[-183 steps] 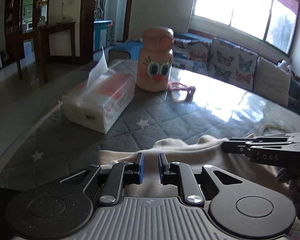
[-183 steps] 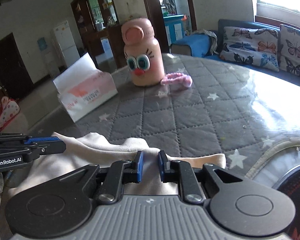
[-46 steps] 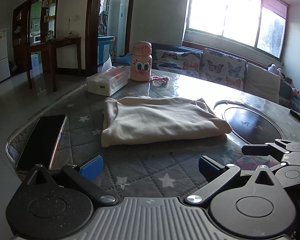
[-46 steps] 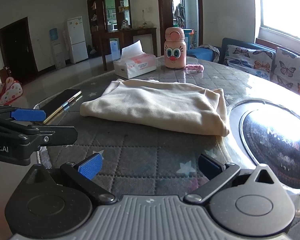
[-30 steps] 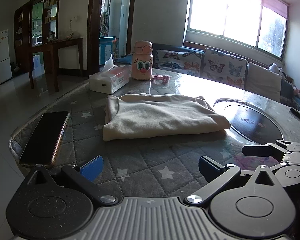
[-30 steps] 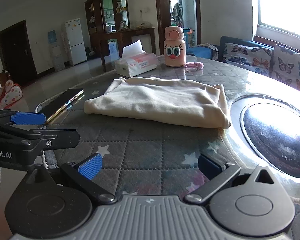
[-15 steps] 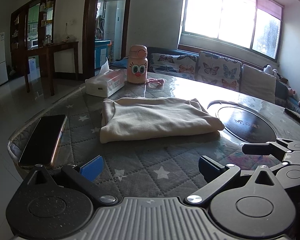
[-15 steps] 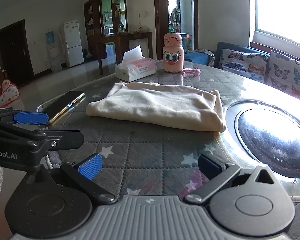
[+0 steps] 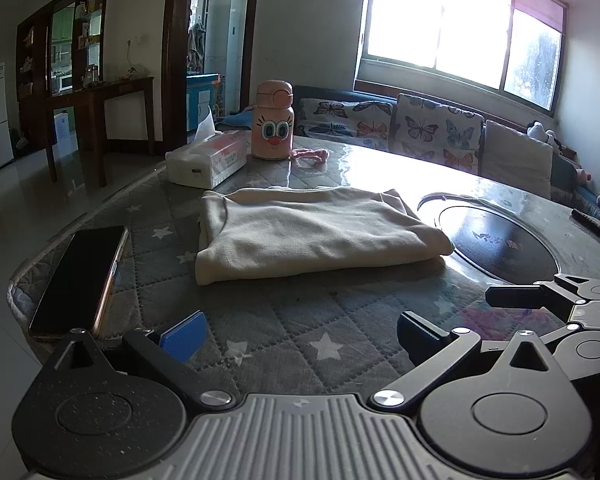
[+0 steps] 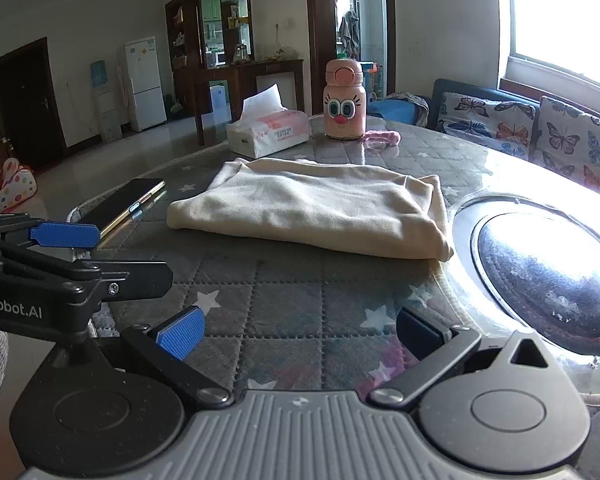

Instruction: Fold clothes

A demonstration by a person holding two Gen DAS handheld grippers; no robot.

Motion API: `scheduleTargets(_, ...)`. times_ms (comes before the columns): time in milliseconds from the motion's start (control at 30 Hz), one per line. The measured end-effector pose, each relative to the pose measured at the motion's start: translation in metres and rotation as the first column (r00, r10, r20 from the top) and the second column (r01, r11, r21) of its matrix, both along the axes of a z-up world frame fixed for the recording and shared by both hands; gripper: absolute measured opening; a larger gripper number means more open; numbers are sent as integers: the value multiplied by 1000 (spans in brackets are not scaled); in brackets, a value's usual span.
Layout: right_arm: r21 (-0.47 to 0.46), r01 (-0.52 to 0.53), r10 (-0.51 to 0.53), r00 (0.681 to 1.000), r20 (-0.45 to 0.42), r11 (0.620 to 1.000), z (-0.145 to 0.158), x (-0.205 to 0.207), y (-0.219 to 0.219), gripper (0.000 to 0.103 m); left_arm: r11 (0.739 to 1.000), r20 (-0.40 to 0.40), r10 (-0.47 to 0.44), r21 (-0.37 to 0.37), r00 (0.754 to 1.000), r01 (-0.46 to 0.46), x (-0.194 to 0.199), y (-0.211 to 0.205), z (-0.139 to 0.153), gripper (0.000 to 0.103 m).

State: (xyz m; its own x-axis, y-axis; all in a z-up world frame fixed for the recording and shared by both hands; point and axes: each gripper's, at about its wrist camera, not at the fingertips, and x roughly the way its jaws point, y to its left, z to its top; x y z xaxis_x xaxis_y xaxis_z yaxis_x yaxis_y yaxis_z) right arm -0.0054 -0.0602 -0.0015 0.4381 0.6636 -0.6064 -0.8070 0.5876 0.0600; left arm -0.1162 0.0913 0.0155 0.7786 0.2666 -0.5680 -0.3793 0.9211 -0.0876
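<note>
The cream-coloured soft knit garment (image 9: pixel 312 232) lay on the grey quilted star-patterned table cover (image 9: pixel 300 328) as a flat, squared-off bundle, its layers stacked and its edges roughly aligned, which to my eye meant the folding was done or very nearly so. It sat in the middle of the near side of the table, well apart from both tools.

The left gripper (image 9: pixel 298 330) hung over the table's near edge with its jaws spread wide and nothing between them, one blue pad (image 9: pixel 184 334) showing on the inner face of a finger. The right gripper (image 10: pixel 298 328) sat just beside it, likewise wide open and empty. Held back and low like that, both seemed to be standing off so the bundle could be looked over without being disturbed.

The other things looked to have been kept out of the folding space: a black slab smartphone with a gold edge (image 9: pixel 80 276) lay near the left rim, and a white and pink tissue pack (image 9: pixel 208 160), a pink cartoon-faced bottle (image 9: pixel 273 122) and a small pink fabric loop (image 9: pixel 312 154) stood on the far side. The dark glossy round inset (image 10: pixel 540 268) in the table lay just right of the garment, whose corner nearly reached it.
</note>
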Motion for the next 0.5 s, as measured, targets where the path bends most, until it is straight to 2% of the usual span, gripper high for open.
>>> scheduleTargets(500,2,-30,30,999,-38,1000,-8,29,7,103,996,-47,91,10,995,-90,22,-1,-2,103)
